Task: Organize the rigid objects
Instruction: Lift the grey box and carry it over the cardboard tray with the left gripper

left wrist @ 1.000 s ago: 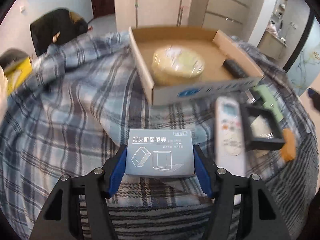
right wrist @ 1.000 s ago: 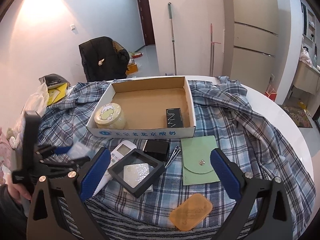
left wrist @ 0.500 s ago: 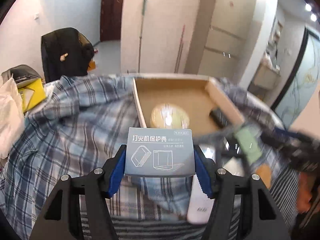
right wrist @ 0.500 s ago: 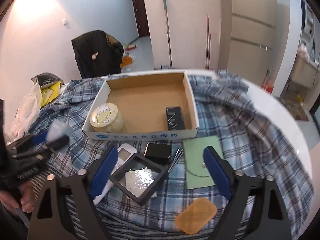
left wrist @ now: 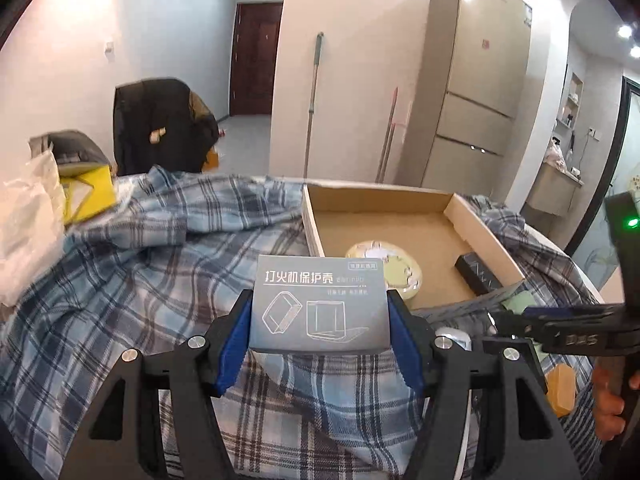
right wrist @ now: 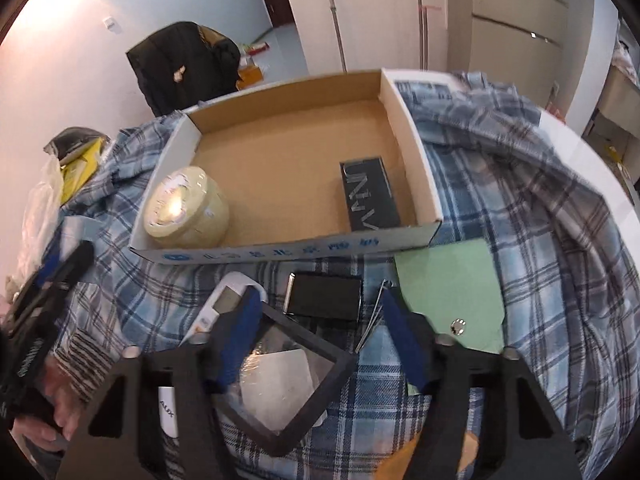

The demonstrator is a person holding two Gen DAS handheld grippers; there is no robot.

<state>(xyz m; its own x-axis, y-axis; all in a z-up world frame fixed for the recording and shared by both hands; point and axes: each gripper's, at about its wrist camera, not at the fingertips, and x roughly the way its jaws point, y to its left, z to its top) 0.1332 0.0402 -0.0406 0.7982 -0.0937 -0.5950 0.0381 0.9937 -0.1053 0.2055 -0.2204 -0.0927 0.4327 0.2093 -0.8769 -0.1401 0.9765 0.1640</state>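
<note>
Where left claw (left wrist: 319,322) pinches: flat grey box (left wrist: 319,307), white line drawings.

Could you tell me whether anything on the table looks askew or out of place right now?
Mildly, yes. The black square frame lies turned corner-on, overlapping the white remote, with the right tongs open over it. Other loose items lie outside the cardboard tray. The grey box is gripped level in the left tongs.
</note>
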